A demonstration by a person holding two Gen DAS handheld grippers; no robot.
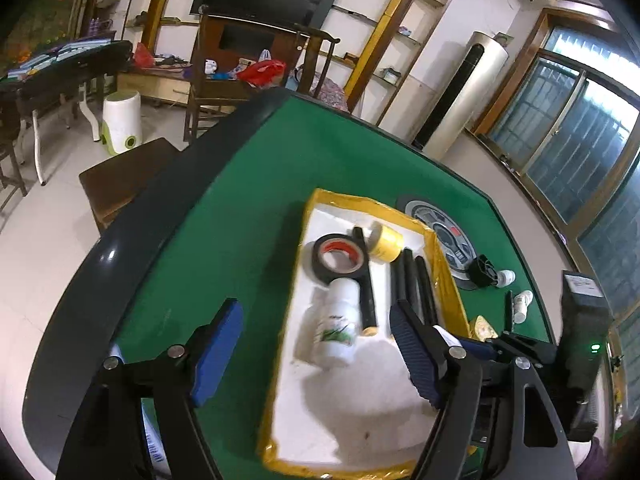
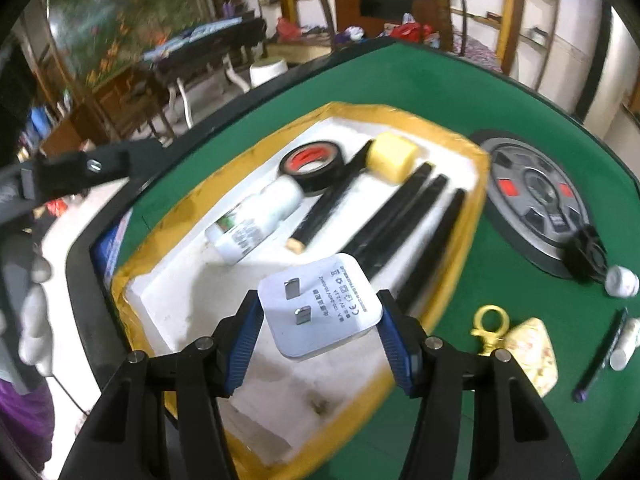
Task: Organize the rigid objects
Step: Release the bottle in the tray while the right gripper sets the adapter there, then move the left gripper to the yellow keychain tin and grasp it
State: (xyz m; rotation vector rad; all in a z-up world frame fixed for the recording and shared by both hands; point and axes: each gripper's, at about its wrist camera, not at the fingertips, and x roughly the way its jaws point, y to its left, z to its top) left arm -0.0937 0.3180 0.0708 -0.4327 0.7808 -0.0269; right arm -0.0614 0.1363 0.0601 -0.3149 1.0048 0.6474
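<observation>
A white foam tray with yellow-taped rim lies on the green table. In it are a black tape roll, a yellow tape roll, a white bottle and several black sticks. My right gripper is shut on a white plug adapter, held above the tray's near part. My left gripper is open and empty above the tray's left side.
On the green felt right of the tray lie a round control panel, a black clip, a small white jar, a gold ring clasp, a patterned pouch and a pen. Chairs and furniture stand beyond the table.
</observation>
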